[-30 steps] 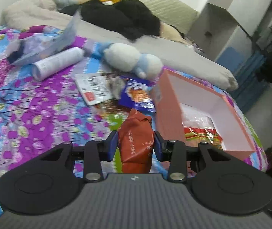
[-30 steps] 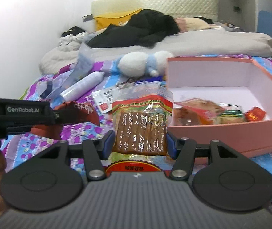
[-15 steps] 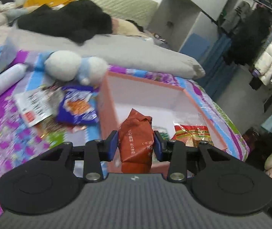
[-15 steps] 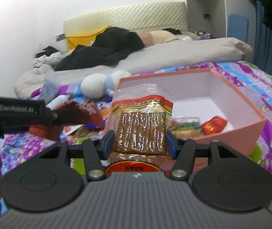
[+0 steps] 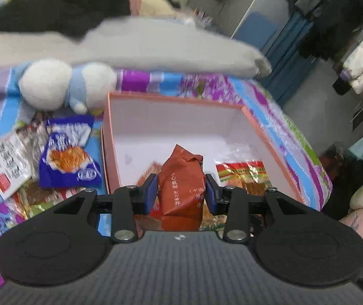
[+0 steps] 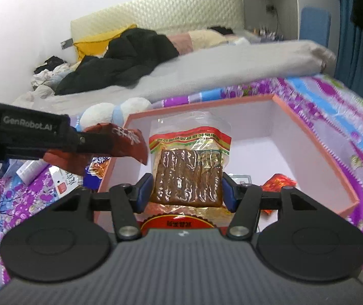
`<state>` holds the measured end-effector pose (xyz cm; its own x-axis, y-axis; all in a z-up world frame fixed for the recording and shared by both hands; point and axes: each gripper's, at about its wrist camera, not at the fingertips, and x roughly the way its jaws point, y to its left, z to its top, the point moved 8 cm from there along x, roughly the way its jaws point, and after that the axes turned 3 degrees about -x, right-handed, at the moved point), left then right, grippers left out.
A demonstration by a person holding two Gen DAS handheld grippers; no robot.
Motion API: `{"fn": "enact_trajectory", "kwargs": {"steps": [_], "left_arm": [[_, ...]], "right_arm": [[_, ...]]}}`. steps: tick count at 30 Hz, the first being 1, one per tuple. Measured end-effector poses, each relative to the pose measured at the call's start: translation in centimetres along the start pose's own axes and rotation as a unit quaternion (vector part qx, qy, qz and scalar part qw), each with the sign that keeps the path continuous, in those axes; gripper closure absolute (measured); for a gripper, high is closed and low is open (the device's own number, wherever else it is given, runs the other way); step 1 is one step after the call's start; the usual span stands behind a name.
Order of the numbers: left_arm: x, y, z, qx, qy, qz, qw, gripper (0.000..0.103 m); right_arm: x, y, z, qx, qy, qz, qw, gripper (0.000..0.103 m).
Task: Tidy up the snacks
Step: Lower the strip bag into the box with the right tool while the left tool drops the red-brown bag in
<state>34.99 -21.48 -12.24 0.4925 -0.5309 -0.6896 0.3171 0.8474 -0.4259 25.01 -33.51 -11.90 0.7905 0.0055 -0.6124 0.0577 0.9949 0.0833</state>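
My left gripper (image 5: 180, 193) is shut on a red-brown snack pouch (image 5: 181, 183), held upright over the near left part of the pink box (image 5: 173, 96). In the right wrist view that pouch (image 6: 120, 139) pokes out of the left gripper (image 6: 79, 141) above the box's left wall. My right gripper (image 6: 187, 190) is shut on a clear packet of brown bars (image 6: 189, 175), hanging over the pink box (image 6: 316, 147). Inside the box lie a red-green packet (image 5: 242, 175) and a small red wrapper (image 6: 279, 181).
Loose snacks lie on the floral bedspread left of the box: a blue bag (image 5: 67, 157) and a white packet (image 5: 5, 165). A white-and-blue plush toy (image 5: 61, 86) sits behind them. A grey duvet (image 6: 232, 68) and dark clothes (image 6: 130, 50) fill the bed's far side.
Both grippers have swung right, from over the bedspread to over the pink box, each still holding its packet. The box now fills the middle of both views.
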Motion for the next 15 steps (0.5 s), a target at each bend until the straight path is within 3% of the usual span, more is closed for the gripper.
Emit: {"fn": "enact_trajectory", "kwargs": {"steps": [7,12,13,15], "left_arm": [[3.8,0.8,0.0,-0.003,0.069,0.027,0.9972,0.059],[4.9,1.7,-0.6,-0.009,0.088,0.032,0.9956,0.057],[4.8,1.8,-0.7,-0.010,0.088,0.035,0.9955,0.056],[4.8,1.9,-0.7,-0.009,0.090,0.037,0.9952,0.038]], "right_arm": [[4.3,-1.9,-1.3,-0.011,0.083,-0.014,0.996,0.044],[5.5,-2.6,-2.7,-0.008,0.109,-0.018,0.994,0.038],[5.4,-2.6,-2.7,-0.004,0.109,-0.021,0.994,0.035],[5.3,-2.7,-2.7,-0.005,0.105,-0.021,0.994,0.026]]}}
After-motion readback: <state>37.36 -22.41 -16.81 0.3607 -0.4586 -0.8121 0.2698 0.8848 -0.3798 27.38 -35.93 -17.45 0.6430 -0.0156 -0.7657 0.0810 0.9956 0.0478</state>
